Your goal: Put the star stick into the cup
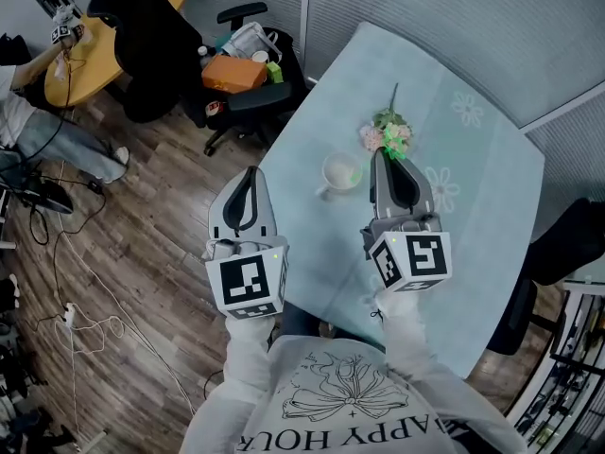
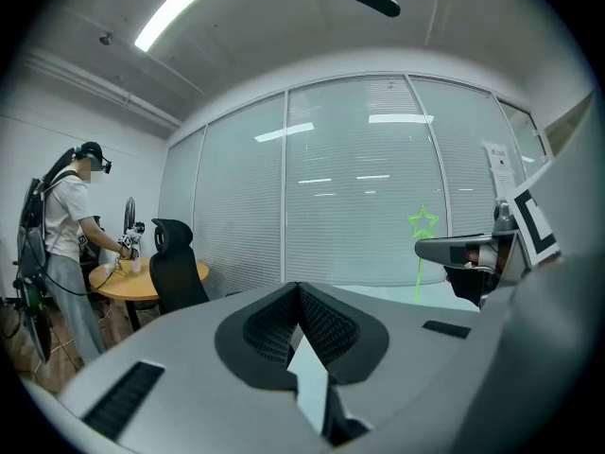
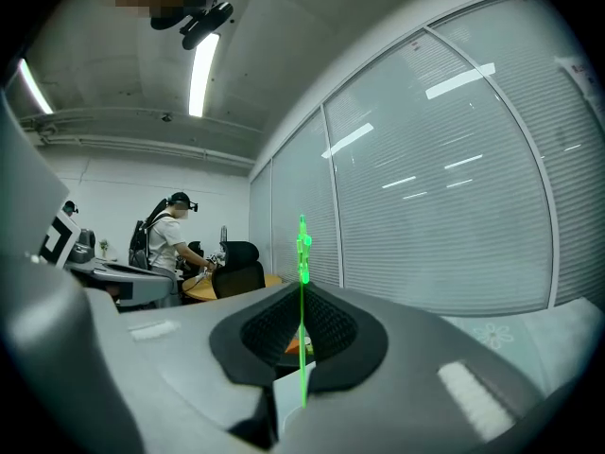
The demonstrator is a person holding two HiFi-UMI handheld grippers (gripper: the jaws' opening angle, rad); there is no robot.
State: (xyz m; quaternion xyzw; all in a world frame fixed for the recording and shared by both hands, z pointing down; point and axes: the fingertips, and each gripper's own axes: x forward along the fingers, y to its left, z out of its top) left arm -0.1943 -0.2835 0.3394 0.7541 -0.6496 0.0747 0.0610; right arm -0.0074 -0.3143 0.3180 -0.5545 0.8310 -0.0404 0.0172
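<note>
A thin green star stick [image 3: 302, 329] stands upright between the pads of my right gripper [image 3: 302, 296], which is shut on it. Its star [image 3: 302, 244] shows edge-on above the jaw tips. In the left gripper view the same star [image 2: 423, 222] rises above the right gripper [image 2: 463, 251]. In the head view the right gripper [image 1: 380, 154] hovers just right of the white cup [image 1: 340, 171] on the pale blue table [image 1: 473, 216]. My left gripper [image 1: 250, 173] is shut on nothing, out beyond the table's left edge over the floor.
A small bouquet [image 1: 389, 135] lies on the table just beyond the right gripper's tips. A black office chair carrying an orange thing [image 1: 236, 72] stands at the table's far left corner. A person [image 2: 66, 235] works at a round wooden table [image 1: 99, 41]. Cables [image 1: 85, 320] trail on the floor.
</note>
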